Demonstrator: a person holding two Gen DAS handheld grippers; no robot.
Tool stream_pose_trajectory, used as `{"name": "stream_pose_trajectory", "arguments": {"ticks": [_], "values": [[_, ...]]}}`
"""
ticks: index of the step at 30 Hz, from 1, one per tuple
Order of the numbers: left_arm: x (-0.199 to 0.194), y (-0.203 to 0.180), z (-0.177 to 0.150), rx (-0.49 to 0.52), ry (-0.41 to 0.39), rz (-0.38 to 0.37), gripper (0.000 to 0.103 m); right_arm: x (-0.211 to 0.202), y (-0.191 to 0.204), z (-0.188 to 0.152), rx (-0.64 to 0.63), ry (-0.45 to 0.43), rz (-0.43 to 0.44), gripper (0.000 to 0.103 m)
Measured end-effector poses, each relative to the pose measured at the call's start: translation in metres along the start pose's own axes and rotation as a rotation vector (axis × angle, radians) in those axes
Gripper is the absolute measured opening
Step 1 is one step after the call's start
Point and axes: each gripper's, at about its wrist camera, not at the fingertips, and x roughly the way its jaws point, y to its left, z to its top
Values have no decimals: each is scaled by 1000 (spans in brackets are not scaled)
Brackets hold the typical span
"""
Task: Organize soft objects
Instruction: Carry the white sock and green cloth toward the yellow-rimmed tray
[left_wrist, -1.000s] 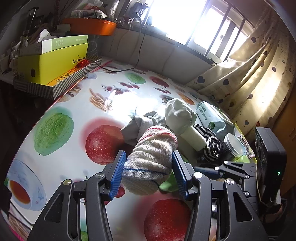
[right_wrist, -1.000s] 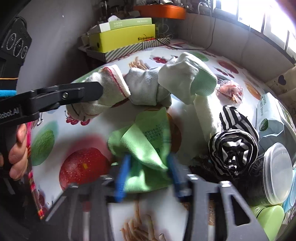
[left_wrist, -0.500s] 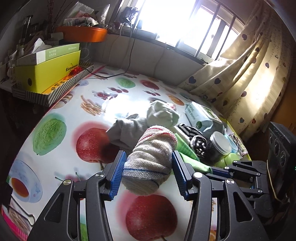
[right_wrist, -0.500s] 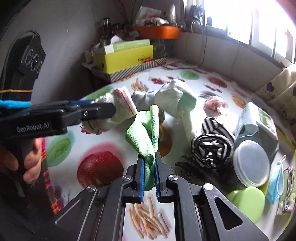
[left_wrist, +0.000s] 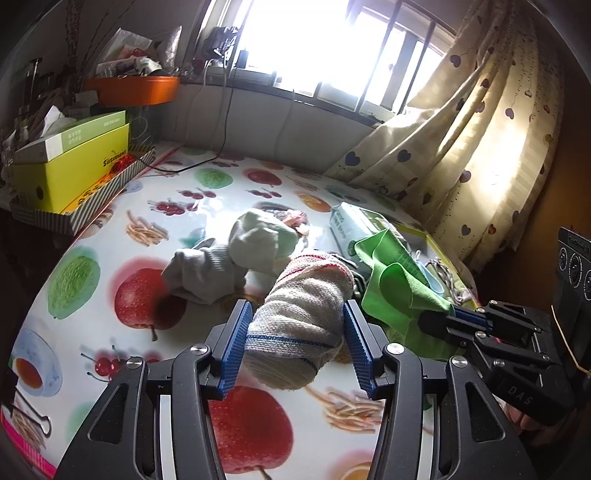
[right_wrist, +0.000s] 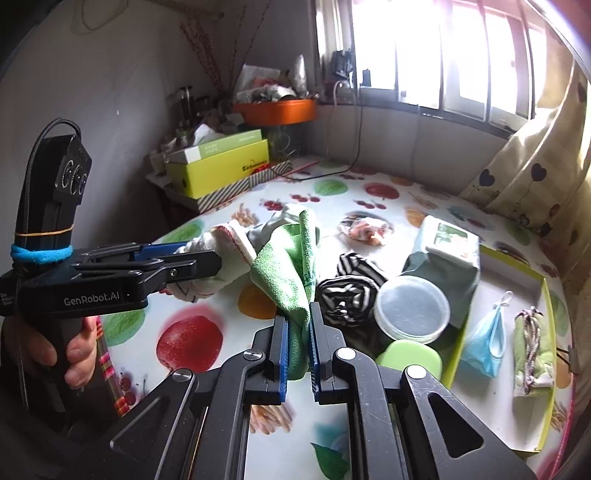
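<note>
Above the fruit-print tablecloth (left_wrist: 192, 206), the left gripper (left_wrist: 295, 336) is clamped on a rolled beige cloth (left_wrist: 303, 314) with a red hem and a blue stripe, its blue pads pressing both sides. At its three o'clock the right gripper (right_wrist: 297, 332) pinches a green cloth (right_wrist: 291, 266), lifted off the table with its folds standing upward. On the table at eleven o'clock from the beige cloth lie a grey sock (left_wrist: 203, 269) and a pale bundle (left_wrist: 258, 240), touching each other. In the right wrist view a striped black-and-white roll (right_wrist: 347, 295) sits at one o'clock, just beside a round lidded container (right_wrist: 412, 314). A yellow-green tray (right_wrist: 546, 295) at three o'clock holds a blue pouch (right_wrist: 485, 343).
</note>
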Motion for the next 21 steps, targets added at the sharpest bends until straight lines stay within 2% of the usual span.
{"name": "stream_pose_trajectory", "arguments": {"ticks": [21], "values": [[10,-55,14,80,-1,-86,51,-44,-51,-14,107,-77,-107,9]]}}
